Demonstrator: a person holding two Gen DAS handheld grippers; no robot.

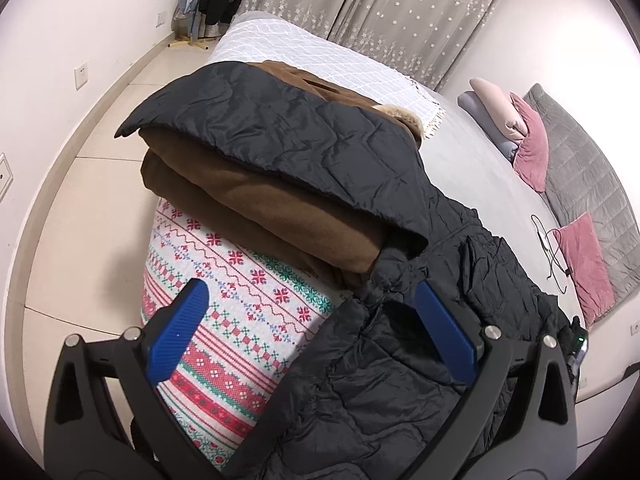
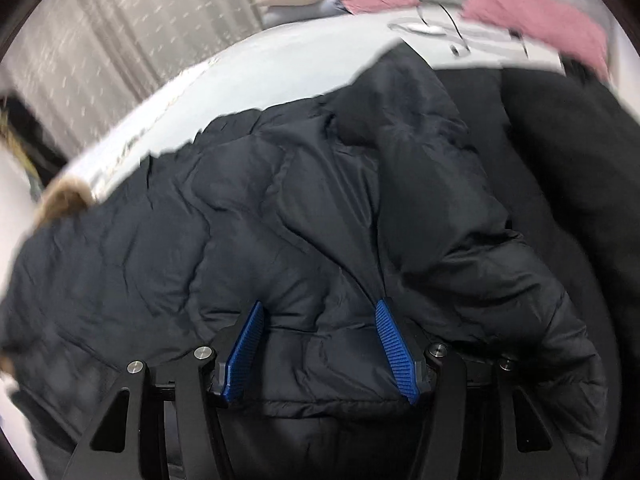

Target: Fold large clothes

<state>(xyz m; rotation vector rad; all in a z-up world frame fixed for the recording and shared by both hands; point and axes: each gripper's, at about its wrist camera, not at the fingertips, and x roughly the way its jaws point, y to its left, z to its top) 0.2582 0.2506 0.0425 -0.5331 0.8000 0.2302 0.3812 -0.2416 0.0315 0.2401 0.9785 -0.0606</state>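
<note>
A black puffer jacket (image 1: 280,140) lies partly draped over a folded brown coat (image 1: 248,208) with a fur trim (image 1: 404,114), and trails down toward me. My left gripper (image 1: 310,286) stands open and wide; the jacket's lower part lies by its right finger, not pinched. In the blurred right wrist view the same black jacket (image 2: 320,200) fills the picture. My right gripper (image 2: 320,304) is open just above it, with a puffed fold of the fabric between the blue fingers (image 2: 394,348) and no pad pressing on it.
The clothes rest on a red-and-green patterned blanket (image 1: 224,300) at the corner of a grey bed (image 1: 480,184). Pink pillows (image 1: 532,152) and a black cable (image 1: 552,248) lie toward the headboard. A white quilt (image 1: 288,52) covers the far side. Another dark garment (image 2: 580,160) lies to the right.
</note>
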